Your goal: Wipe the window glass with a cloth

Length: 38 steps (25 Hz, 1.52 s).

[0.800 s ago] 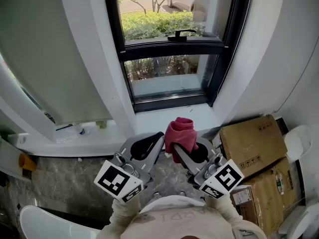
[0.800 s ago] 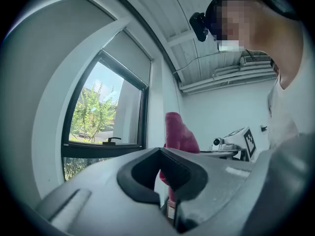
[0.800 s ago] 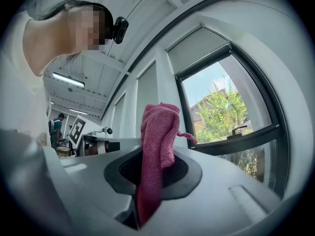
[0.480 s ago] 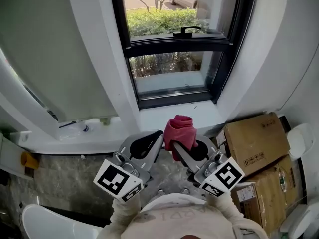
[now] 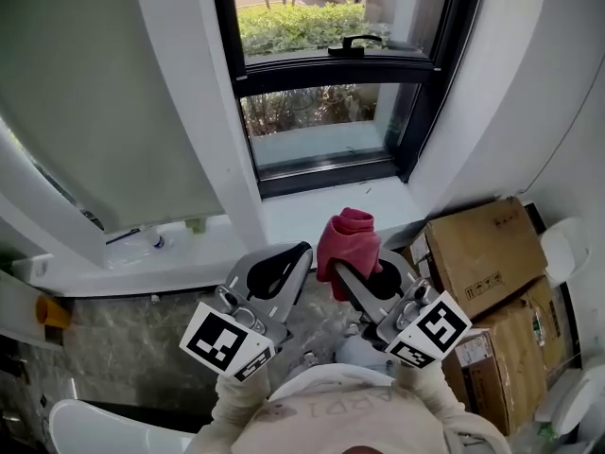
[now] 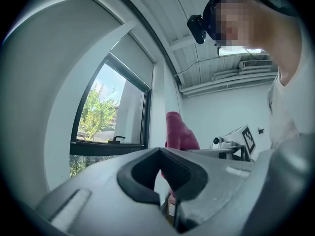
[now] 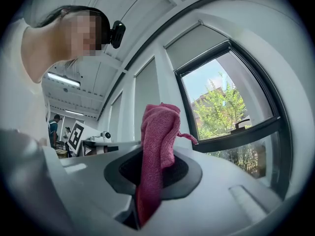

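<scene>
The left gripper (image 5: 301,252) and right gripper (image 5: 337,272) have grey moulded shells with black-lined oval recesses. Each carries a white marker cube (image 5: 227,341) with black square codes. Person wears cream long sleeves (image 5: 233,407), pale printed top (image 5: 331,416), black head camera (image 7: 118,34).

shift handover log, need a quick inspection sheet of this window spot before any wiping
surface: window glass, lower pane, the cloth is not on it; white sill below it
job's things: pink cloth, bunched, standing up out of the right tool
clutter: cardboard boxes on the floor at right; clear bottle lying on the side ledge
grippers: right tool shut on the pink cloth; left tool shut, empty, beside it
cables: nothing seen
surroundings: black handle on the upper sash; greenery outside
</scene>
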Available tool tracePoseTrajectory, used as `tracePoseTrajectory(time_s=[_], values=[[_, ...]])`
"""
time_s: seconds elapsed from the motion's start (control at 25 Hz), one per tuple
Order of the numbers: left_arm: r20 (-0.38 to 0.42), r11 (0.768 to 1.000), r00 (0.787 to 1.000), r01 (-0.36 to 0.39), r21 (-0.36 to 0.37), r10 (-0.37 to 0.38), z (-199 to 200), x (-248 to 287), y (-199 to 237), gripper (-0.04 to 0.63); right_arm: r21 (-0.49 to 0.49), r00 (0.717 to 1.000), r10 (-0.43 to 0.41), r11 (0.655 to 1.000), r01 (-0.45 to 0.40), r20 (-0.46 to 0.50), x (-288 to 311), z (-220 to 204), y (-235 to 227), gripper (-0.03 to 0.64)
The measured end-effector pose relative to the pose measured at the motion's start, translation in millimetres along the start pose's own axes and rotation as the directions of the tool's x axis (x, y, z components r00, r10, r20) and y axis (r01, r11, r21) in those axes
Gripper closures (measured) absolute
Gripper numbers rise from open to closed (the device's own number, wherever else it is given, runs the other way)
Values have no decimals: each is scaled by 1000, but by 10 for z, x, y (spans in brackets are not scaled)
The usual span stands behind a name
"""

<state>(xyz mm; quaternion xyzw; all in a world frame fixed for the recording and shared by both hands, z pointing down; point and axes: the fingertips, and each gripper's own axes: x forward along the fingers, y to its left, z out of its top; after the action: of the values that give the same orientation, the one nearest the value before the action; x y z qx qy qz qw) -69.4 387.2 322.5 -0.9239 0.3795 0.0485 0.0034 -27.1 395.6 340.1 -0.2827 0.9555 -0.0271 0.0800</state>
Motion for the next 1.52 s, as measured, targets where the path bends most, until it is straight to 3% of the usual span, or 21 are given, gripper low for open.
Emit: tracePoseTrajectory(time_s=[0.24,0.56,1.24,1.52], values=[[-2,1000,1000,-16,-11,16,-52,109,192,593,1,1000,7,1000,-7,-3,125,-19,-164,537],[-18,996,997,-81,26,81,-31,497,624,593,21,996,92,996,-92,5,509,-51,-607,535],[-21,989,993,-118,90,120,108,2321,1260,593,23,987,150,988,-151,53,843,334,-2458,535],[-62,986,987,-143,82,148,-69,2702,1411,593,86,982,178,979,-183,64,885,204,-2891,537]])
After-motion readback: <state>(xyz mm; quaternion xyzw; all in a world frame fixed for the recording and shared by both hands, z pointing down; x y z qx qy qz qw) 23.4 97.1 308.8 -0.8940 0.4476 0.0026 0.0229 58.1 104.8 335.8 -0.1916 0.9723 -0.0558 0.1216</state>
